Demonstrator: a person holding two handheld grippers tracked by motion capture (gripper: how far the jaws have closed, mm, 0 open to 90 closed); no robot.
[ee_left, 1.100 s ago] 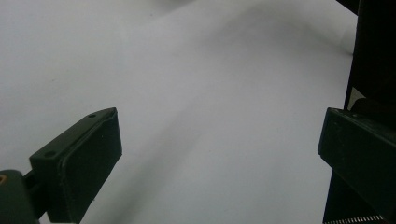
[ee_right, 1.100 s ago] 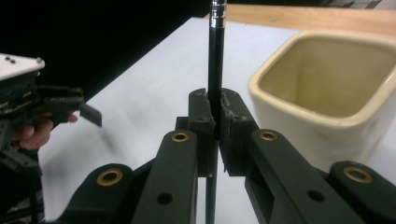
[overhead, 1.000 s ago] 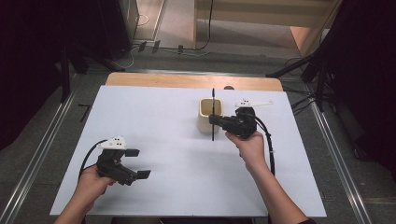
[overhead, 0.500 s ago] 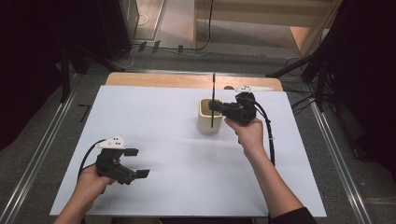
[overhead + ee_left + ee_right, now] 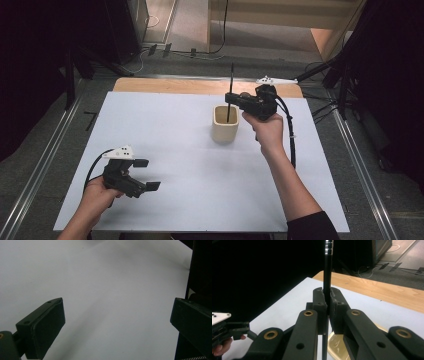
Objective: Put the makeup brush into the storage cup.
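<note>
Right gripper (image 5: 231,101) has risen, clamped on black stick (image 5: 230,92) over cup (image 5: 225,131); left gripper (image 5: 147,175) gapes wide

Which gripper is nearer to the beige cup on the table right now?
Right. The right gripper is just above the cup, its fingers shut on a thin black stick that hangs over the cup. The left gripper sits far off, low over the near left table, open.
</note>
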